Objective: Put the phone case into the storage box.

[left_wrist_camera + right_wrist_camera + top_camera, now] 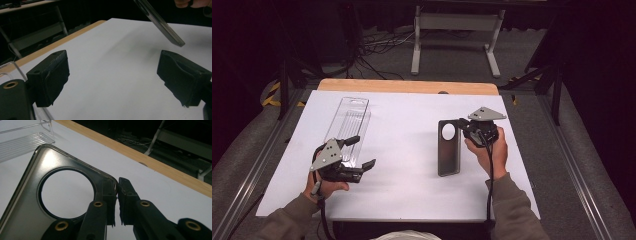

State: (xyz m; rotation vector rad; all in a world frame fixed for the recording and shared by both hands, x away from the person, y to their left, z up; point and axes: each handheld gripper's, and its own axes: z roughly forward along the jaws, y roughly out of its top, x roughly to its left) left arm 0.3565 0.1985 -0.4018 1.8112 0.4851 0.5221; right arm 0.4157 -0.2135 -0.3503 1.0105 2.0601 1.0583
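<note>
Thin, stiff, probably slick phone case (448, 148); best pinched at an edge beside its round camera hole. Right gripper (465, 125) clamped on that top corner, left gripper (360, 151) gaping wide, empty, left of case.

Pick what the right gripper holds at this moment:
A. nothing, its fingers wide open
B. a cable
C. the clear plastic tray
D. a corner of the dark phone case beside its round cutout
D: in the right gripper view the right gripper has its fingers shut on the top corner of the phone case, beside the round cutout; the clear tray lies apart, by the open left gripper.
</note>
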